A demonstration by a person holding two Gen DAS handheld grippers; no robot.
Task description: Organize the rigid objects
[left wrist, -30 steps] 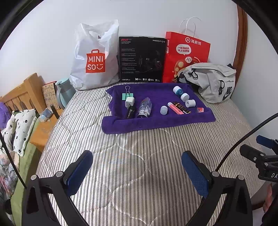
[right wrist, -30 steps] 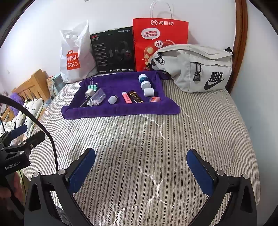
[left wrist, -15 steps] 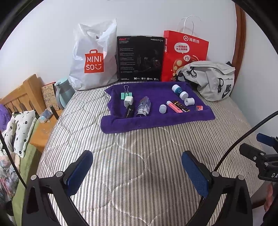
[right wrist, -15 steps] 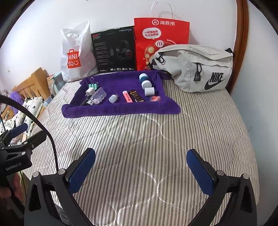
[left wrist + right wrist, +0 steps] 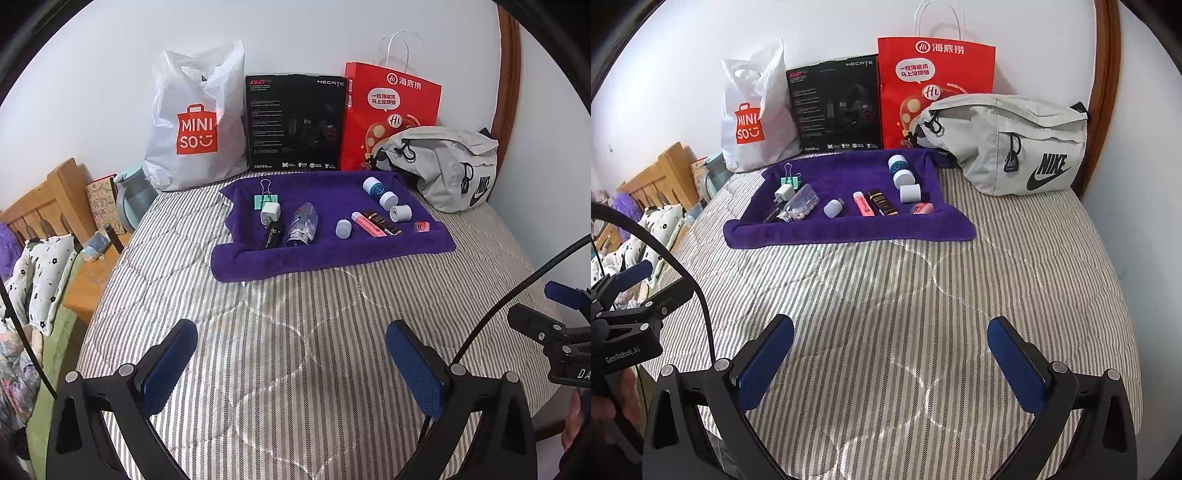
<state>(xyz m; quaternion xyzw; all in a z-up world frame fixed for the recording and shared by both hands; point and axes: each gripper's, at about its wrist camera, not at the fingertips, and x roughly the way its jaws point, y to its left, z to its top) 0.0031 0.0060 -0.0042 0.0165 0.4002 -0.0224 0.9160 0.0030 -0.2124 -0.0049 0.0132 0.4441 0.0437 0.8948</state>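
Left tool (image 5: 288, 354): we hold it above the striped bed (image 5: 295, 314), its 2 blue pads wide apart, nothing between them.
Right tool (image 5: 890, 350): we hold it above the same bed, pads also wide apart and empty; it is well apart from the towel.
Towel (image 5: 849, 229): purple, spread flat on the far half of the bed, all small things lie on it.
Left group: a green clip (image 5: 264, 197), a white charger (image 5: 270, 213) just in front of it, then a black tube (image 5: 271, 236) and a clear bottle (image 5: 304, 225) lying side by side.
Middle: a small grey cap (image 5: 343, 228), a pink marker (image 5: 365, 223) and a dark lipstick (image 5: 382, 221) touching or almost touching each other.
Right group: 3 white round jars (image 5: 905, 177) in a row, the far one with a blue top; a small pink thing (image 5: 921, 208) near the towel's front right corner.
Behind the towel: a white bag (image 5: 195, 122), a black box (image 5: 295, 122) and a red bag (image 5: 391, 107) stand against the wall.
Grey pouch (image 5: 1008, 144): on the bed, just right of the towel.
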